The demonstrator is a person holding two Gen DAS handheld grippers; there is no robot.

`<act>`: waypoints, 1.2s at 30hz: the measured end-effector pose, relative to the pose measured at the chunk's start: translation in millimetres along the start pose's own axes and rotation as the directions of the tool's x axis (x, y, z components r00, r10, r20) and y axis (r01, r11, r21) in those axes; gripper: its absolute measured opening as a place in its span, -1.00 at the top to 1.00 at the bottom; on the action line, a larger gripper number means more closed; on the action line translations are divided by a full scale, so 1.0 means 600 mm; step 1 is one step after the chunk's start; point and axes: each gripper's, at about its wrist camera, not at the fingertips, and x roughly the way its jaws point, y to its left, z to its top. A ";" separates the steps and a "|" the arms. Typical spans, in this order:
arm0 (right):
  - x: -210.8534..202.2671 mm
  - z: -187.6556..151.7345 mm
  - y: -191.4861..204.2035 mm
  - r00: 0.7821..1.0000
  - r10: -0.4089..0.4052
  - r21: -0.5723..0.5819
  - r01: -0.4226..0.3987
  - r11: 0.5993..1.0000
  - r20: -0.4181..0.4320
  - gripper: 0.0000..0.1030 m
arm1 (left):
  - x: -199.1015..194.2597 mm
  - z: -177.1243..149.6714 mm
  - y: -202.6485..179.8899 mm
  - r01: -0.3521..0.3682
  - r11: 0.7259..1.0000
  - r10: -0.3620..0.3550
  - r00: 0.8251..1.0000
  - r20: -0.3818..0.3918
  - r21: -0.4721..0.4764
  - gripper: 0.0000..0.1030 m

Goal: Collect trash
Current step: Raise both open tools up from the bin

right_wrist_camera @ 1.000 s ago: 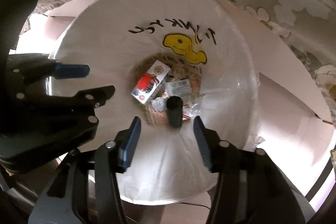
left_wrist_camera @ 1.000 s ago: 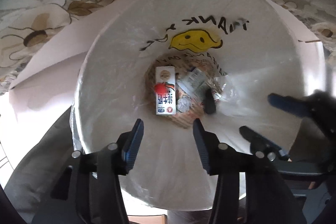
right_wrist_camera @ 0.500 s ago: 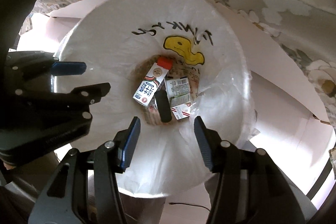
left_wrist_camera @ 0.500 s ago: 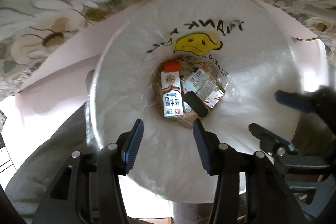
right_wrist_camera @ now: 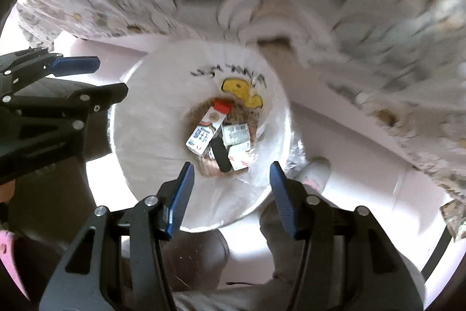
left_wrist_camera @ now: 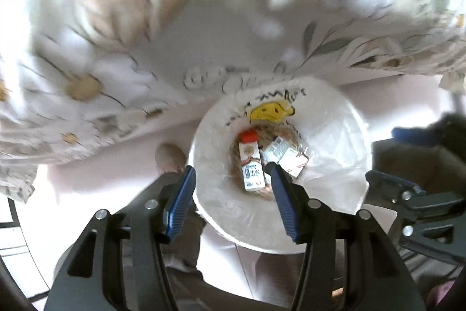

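Both the left gripper (left_wrist_camera: 231,188) and right gripper (right_wrist_camera: 231,185) hung open and empty above the bag-lined bin (right_wrist_camera: 145,118) holding a milk carton (right_wrist_camera: 205,130).

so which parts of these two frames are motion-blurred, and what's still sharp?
Left wrist: floral cloth smeared, left gripper crisp, milk carton readable. Right wrist: same cloth streaked, right gripper sharp, bin liner glary at its lower edge.

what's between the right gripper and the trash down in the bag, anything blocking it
Nothing visible blocks it. The right gripper is open and empty above the bag's mouth, with the milk carton, black piece and small packets lying uncovered at the bottom. The left gripper is off to the side.
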 end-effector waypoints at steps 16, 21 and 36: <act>-0.285 -0.030 0.039 0.950 -0.048 -0.031 0.061 0.998 0.309 -0.45 | -0.293 -0.025 0.000 -0.041 0.999 0.049 0.932 0.359 -0.032 -0.53; -0.363 -0.062 0.067 0.908 -0.050 -0.051 0.077 0.996 0.416 -0.55 | -0.369 -0.053 -0.016 -0.098 0.994 0.107 0.878 0.466 -0.042 -0.71; -0.492 -0.176 0.122 0.809 -0.129 0.027 0.138 0.990 0.574 -0.63 | -0.501 -0.169 -0.040 -0.115 0.993 0.117 0.804 0.582 -0.041 -0.86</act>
